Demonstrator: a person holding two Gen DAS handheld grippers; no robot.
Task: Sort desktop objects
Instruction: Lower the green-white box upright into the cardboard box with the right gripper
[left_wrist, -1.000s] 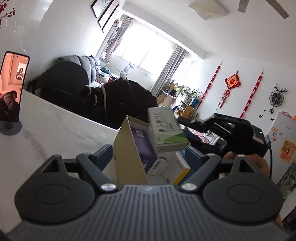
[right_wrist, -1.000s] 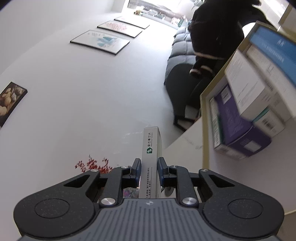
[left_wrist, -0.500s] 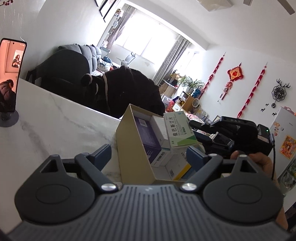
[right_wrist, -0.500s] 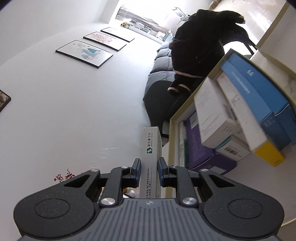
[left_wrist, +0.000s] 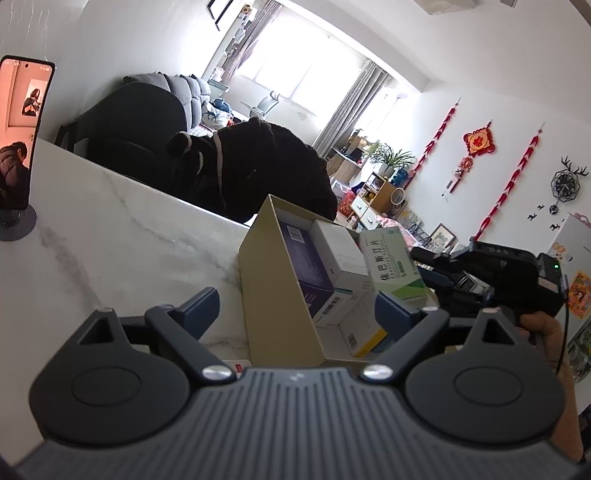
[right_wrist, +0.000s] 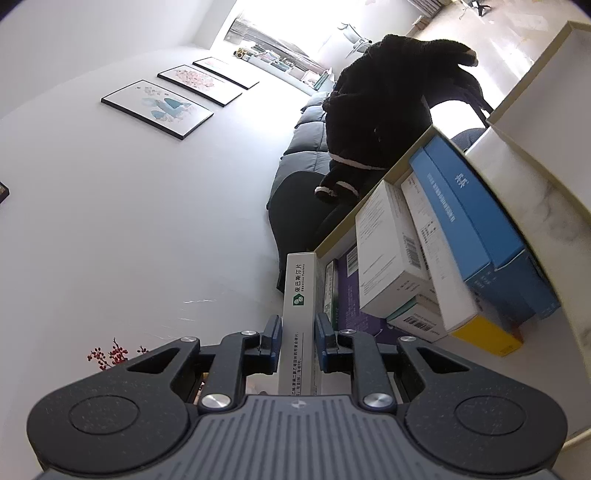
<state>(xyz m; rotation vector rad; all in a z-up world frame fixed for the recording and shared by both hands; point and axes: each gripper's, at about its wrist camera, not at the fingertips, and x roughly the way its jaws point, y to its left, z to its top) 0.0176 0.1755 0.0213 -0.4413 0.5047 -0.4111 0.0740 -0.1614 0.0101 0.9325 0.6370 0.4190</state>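
An open beige cardboard box (left_wrist: 273, 295) (right_wrist: 373, 192) lies on the marble table, holding a purple box (left_wrist: 306, 258), a white box (left_wrist: 340, 251), a blue box (right_wrist: 476, 221) and a yellow-ended box (left_wrist: 364, 338). My left gripper (left_wrist: 297, 308) straddles the box's near corner. Its jaws are opening, and the left finger stands clear of the wall. My right gripper (right_wrist: 297, 332) is shut on a white-and-green medicine box (right_wrist: 299, 295) (left_wrist: 391, 266). It holds that box at the beige box's right rim, beside the packed boxes.
A phone on a round stand (left_wrist: 22, 147) stands at the table's far left. The marble table (left_wrist: 110, 240) stretches left of the box. A dark coat (left_wrist: 251, 173) hangs over a chair behind the table edge. Another pale box (right_wrist: 546, 92) lies past the blue one.
The right gripper has carried the white-and-green box down from above the beige box to its right rim. The left jaws have spread wider, and the left view has tilted down slightly.
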